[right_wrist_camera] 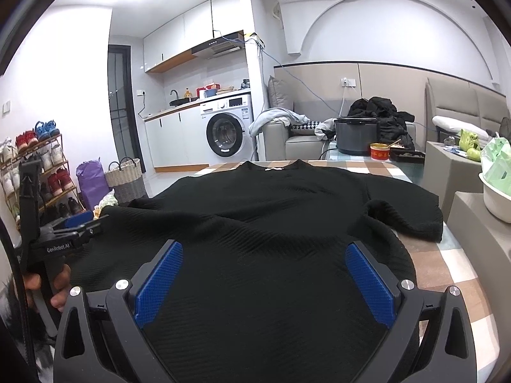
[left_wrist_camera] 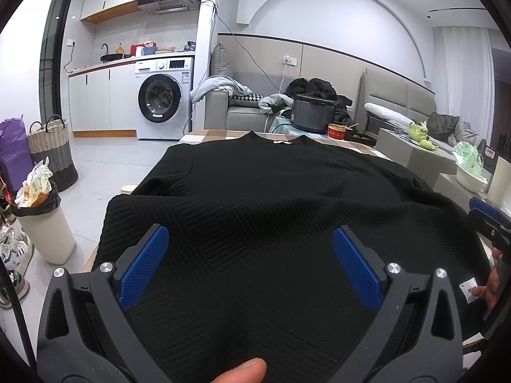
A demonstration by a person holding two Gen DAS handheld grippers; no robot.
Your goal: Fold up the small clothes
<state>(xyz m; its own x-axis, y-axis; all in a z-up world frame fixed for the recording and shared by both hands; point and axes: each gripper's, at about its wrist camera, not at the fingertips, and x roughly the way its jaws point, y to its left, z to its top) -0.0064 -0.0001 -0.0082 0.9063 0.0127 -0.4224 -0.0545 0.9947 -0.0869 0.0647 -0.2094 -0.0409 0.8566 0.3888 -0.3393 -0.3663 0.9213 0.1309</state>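
Over the checked table (right_wrist_camera: 447,268), black sweater (left_wrist_camera: 255,198) lies flat; left gripper (left_wrist_camera: 250,249) and right gripper (right_wrist_camera: 263,265) hover level above its hem, jaws wide apart, empty.

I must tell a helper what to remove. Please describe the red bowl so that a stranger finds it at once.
Look past the black sweater to the far end of the checked table. Beside the dark grey cooker stands the red bowl, the only red thing there.

1. Right claw (right_wrist_camera: 263,271) is hanging over the near hem of the black sweater (right_wrist_camera: 255,223), blue pads spread wide, nothing in them.
2. Sweater's lying flat on the checkered counter (right_wrist_camera: 447,265), collar pointing away.
3. Left claw (right_wrist_camera: 81,223) is peeking in at the left edge.
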